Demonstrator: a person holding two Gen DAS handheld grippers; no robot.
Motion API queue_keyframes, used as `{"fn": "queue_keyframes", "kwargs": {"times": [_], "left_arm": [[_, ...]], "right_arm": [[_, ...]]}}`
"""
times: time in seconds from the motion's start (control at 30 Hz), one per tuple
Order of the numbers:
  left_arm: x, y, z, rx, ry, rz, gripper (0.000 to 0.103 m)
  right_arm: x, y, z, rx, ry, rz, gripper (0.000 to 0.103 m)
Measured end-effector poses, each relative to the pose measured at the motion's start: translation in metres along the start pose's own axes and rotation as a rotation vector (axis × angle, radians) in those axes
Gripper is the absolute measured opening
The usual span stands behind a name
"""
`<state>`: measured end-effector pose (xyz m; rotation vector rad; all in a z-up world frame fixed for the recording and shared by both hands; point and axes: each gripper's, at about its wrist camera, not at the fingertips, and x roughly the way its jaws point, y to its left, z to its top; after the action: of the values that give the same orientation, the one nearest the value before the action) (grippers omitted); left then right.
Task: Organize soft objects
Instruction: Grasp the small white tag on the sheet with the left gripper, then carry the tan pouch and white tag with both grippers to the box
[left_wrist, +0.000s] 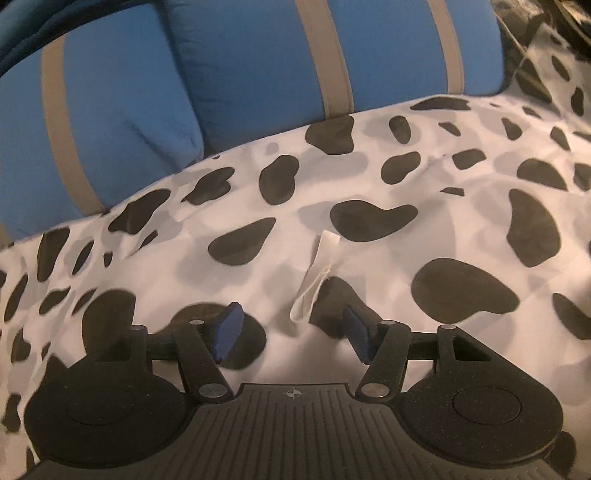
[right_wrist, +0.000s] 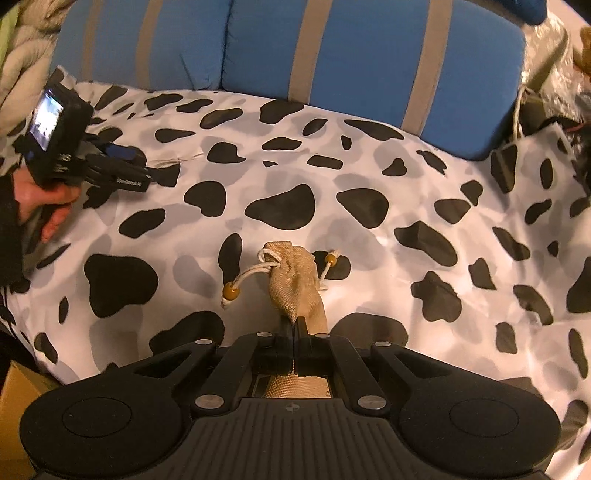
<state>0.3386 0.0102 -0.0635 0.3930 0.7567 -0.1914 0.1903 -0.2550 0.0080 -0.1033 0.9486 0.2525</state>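
Right tongs (right_wrist: 294, 325) clamped tight on the bottom end of a burlap drawstring pouch (right_wrist: 295, 280); held by the base, so its cinched mouth and beaded cords (right_wrist: 236, 286) hang forward above the cow-print blanket (right_wrist: 369, 229), clear of the cloth, likely for carrying; left tongs (left_wrist: 291, 334) apart, nothing between the pads, angled down over the blanket near a small white fabric tag (left_wrist: 314, 280), probably the next pick; blue striped cushions (right_wrist: 369, 55) stand behind, against the blanket's far edge.

A home: blue sofa cushions (right_wrist: 369, 66) behind a cow-print blanket (right_wrist: 369, 236).
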Motion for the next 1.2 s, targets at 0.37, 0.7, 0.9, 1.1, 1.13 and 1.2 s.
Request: {"fn": "queue_keyframes", "kwargs": {"times": [0.37, 0.7, 0.9, 1.1, 1.13, 1.2], "left_arm": [[0.011, -0.007, 0.005, -0.007, 0.066, -0.065, 0.004], [-0.046, -0.001, 0.017, -0.084, -0.003, -0.121, 0.003], [-0.109, 0.009, 0.007, -0.192, 0.006, -0.177, 0.003], [-0.182, 0.011, 0.0, -0.199, -0.009, -0.211, 0.003], [-0.196, 0.011, 0.001, -0.192, -0.021, -0.218, 0.003], [-0.221, 0.011, 0.001, -0.184, -0.037, -0.219, 0.003]], "right_arm": [[0.01, 0.0, 0.007, 0.038, 0.023, 0.055, 0.003], [0.007, -0.007, 0.011, 0.072, -0.009, 0.049, 0.003], [-0.004, -0.002, 0.013, 0.042, -0.039, 0.031, 0.003], [-0.039, 0.01, 0.004, 0.043, -0.04, 0.072, 0.003], [-0.047, 0.011, 0.002, 0.049, -0.038, 0.076, 0.003], [-0.066, 0.014, 0.0, 0.048, -0.043, 0.085, 0.003]]}}
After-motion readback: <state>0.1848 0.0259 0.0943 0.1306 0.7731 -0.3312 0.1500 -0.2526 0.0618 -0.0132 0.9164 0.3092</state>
